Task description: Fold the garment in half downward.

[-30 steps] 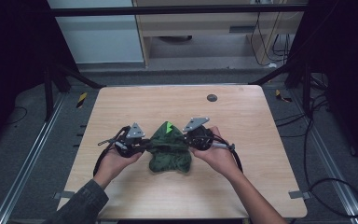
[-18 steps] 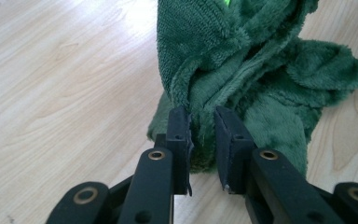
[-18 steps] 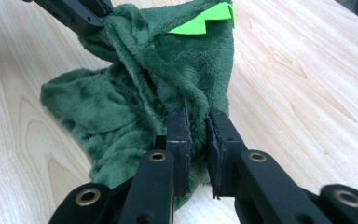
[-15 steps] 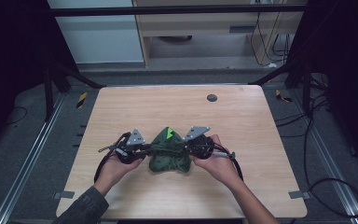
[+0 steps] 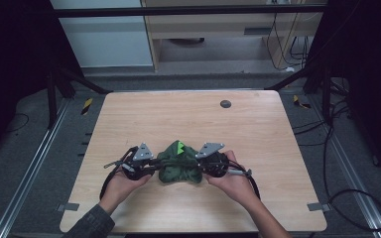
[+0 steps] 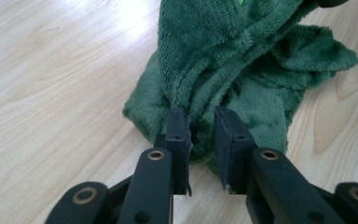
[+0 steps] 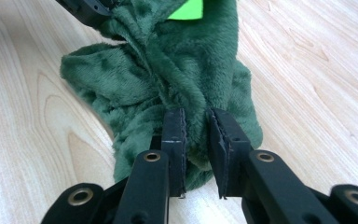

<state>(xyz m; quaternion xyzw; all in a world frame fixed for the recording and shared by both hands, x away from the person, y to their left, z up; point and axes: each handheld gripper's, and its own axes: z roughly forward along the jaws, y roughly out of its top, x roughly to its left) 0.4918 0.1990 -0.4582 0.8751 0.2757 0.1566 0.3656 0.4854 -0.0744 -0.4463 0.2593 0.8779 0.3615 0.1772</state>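
From the high view we saw the green plush cloth (image 5: pixel 179 164) bunched at 6 o'clock on the worktop (image 5: pixel 188 116), the left tongs (image 5: pixel 151 167) at its 9 o'clock edge and the right tongs (image 5: pixel 204 167) at its 3 o'clock edge.

In the left gripper view, the left tongs (image 6: pixel 200 135) pinched a fold of cloth (image 6: pixel 242 60).

In the right gripper view, the right tongs (image 7: pixel 196 140) likewise clamped a ridge of cloth (image 7: pixel 177 70), a bright green tag (image 7: pixel 186 9) at 12 o'clock.

We judged both grasps set; lifting or spreading would likely follow, needing even pulls.
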